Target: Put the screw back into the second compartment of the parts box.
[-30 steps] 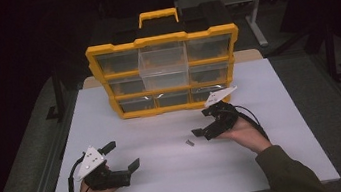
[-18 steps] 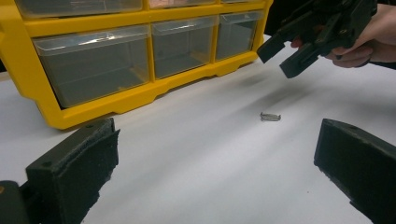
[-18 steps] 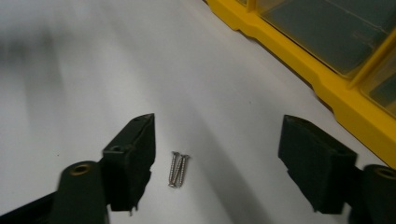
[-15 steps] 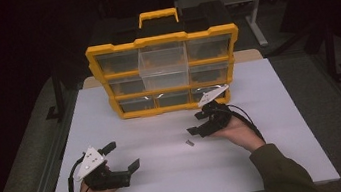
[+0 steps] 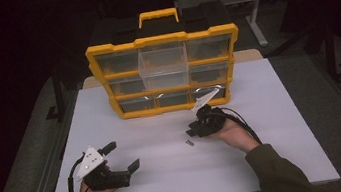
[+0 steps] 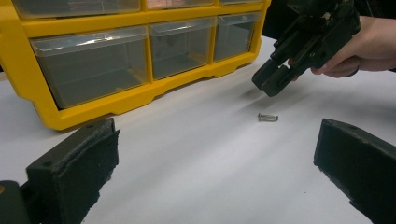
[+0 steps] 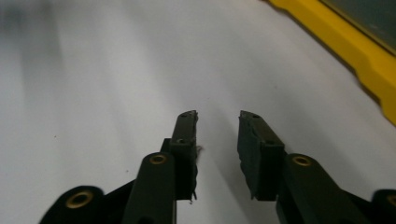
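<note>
Nearest the person, the left gripper (image 5: 121,157) rests on the white table (image 5: 283,125) where it was a second ago, its jaws spread wide with nothing between them. Further out, a small screw (image 6: 267,117) lies on the bare tabletop, unmoved. Just beyond it, the right gripper (image 5: 192,129) has edged a little toward the screw; its jaws have just been closing to a narrow gap, empty and not touching the screw. Behind stands the yellow drawer organizer (image 5: 161,42), unchanged.
</note>
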`<state>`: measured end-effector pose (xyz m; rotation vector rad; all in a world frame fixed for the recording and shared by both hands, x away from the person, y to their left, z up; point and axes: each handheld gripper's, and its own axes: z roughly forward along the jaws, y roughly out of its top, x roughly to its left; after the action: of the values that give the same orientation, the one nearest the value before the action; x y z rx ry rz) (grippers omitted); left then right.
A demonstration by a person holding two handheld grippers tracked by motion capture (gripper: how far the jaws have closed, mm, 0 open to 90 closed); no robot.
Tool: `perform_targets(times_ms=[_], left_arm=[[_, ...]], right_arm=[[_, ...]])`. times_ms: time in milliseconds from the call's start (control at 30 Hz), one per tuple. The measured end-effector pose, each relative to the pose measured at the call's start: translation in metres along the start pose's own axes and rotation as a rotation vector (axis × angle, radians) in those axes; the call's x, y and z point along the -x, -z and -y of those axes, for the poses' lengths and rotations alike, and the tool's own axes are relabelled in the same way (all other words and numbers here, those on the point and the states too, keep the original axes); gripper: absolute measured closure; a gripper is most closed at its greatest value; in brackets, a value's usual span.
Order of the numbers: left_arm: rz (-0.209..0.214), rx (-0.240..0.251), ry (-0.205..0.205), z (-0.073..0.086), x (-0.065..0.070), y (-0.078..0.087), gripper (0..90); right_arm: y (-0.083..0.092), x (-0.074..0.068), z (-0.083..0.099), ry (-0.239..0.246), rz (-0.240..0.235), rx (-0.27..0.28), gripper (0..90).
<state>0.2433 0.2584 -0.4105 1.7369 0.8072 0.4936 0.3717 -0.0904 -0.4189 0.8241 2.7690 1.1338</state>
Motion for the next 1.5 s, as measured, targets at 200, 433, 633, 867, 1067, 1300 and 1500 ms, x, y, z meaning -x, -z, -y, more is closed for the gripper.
perform_targets(times_ms=[200, 433, 633, 867, 1067, 1300, 1500], left_arm=[[0.000, 0.000, 0.000, 0.000, 0.000, 0.000, 0.0], [0.002, -0.001, -0.002, 0.000, 0.000, 0.000, 0.0], [0.003, -0.004, -0.001, 0.000, 0.000, 0.000, 0.0], [0.003, -0.004, -0.006, 0.000, 0.000, 0.000, 0.0], [0.004, -0.004, -0.008, 0.000, 0.000, 0.000, 0.0], [0.004, -0.004, -0.008, 0.000, 0.000, 0.000, 0.0], [0.004, -0.003, -0.005, 0.000, 0.002, 0.000, 0.0]], right_arm=[[-0.006, -0.003, 0.001, 0.005, -0.020, -0.039, 72.9], [-0.014, -0.004, 0.003, 0.045, -0.025, -0.077, 76.7], [-0.018, -0.003, 0.005, 0.034, -0.033, -0.096, 78.7], [-0.020, -0.003, 0.005, 0.057, -0.035, -0.102, 80.0], [-0.022, -0.003, 0.007, 0.051, -0.024, -0.119, 81.7], [-0.021, -0.004, 0.007, 0.063, -0.005, -0.126, 84.9], [-0.021, -0.007, 0.006, 0.074, 0.015, -0.137, 86.5]])
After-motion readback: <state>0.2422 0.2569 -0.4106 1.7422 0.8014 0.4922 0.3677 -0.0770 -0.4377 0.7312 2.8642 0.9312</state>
